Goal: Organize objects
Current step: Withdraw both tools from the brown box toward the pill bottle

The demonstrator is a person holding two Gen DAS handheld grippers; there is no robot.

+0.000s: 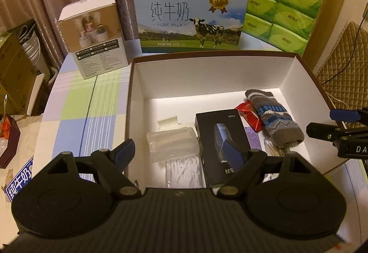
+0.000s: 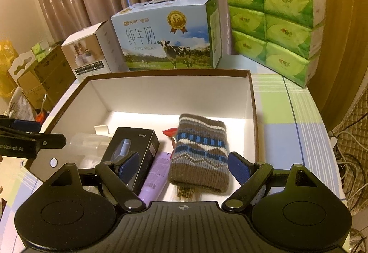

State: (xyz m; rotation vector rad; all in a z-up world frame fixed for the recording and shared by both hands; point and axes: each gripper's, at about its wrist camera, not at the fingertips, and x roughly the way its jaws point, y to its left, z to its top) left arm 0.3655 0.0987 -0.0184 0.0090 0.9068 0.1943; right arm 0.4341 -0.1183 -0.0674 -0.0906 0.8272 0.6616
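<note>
Left wrist view: The left tongs (image 1: 181,152) stand wide apart with nothing between the blue pads, above the near edge of the open white cardboard box with brown rim (image 1: 230,73). This box rests on the checked worktop (image 1: 89,101) and is the landmark for all positions below. Inside the box, along its near side, lie a clear plastic packet (image 1: 174,144), a black rectangular product carton (image 1: 220,133) and a brown, white and blue knitted sock (image 1: 273,119). A red foil wrapper (image 1: 247,112) lies between the carton and the sock, touching the sock. Behind the box stand a blue milk carton printed with a cow (image 1: 191,15), a small white and tan product box (image 1: 94,34) and a green multipack of tissues (image 1: 280,6). The right tongs (image 1: 340,124) are seen beside the box's right wall.

Right wrist view: The right tongs (image 2: 184,165) stand wide apart, gripping nothing, over the near part of the box (image 2: 170,91). The knitted sock (image 2: 200,151) lies between the pads but below them. A lilac flat sachet (image 2: 154,174) lies inside the box between the sock and the black carton (image 2: 133,151). The left tongs (image 2: 34,138) are seen at the box's left wall.
</note>
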